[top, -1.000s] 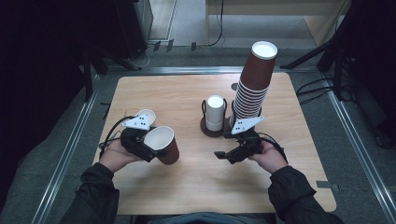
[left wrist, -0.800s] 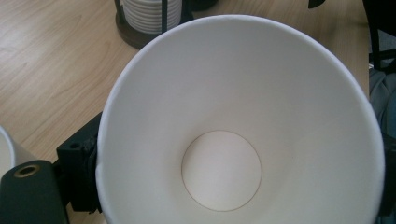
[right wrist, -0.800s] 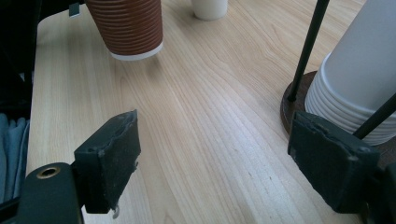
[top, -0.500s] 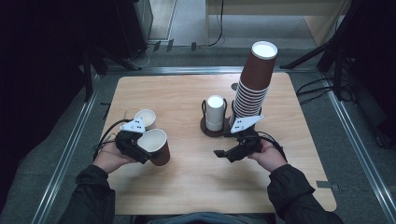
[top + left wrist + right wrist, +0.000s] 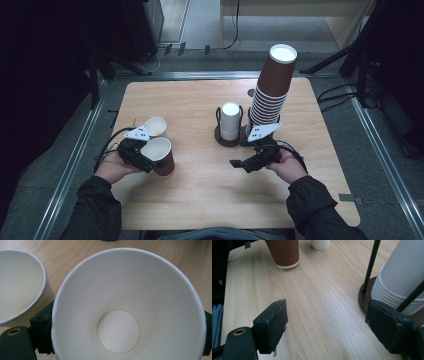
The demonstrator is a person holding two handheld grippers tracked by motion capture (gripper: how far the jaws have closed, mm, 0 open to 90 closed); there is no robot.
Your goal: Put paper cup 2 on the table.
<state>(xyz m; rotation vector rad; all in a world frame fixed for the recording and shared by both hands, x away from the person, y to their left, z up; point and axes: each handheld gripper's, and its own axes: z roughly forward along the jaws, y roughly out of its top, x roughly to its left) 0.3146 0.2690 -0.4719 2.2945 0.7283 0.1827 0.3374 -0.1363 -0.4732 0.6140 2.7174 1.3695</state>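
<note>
On the table (image 5: 200, 200), nearest the person, the left tool (image 5: 135, 155) pinches one brown paper cup (image 5: 159, 156) beside one white cup (image 5: 155, 126), the right tool (image 5: 248, 161) is spread empty, and two unmarked cup stacks stand beyond.

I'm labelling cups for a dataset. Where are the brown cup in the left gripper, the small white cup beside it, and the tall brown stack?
brown cup (image 5: 161, 155), high view, on its white inside.
small white cup (image 5: 155, 126), high view, on its inside.
tall brown stack (image 5: 270, 95), high view, on its ribbed side.
</note>
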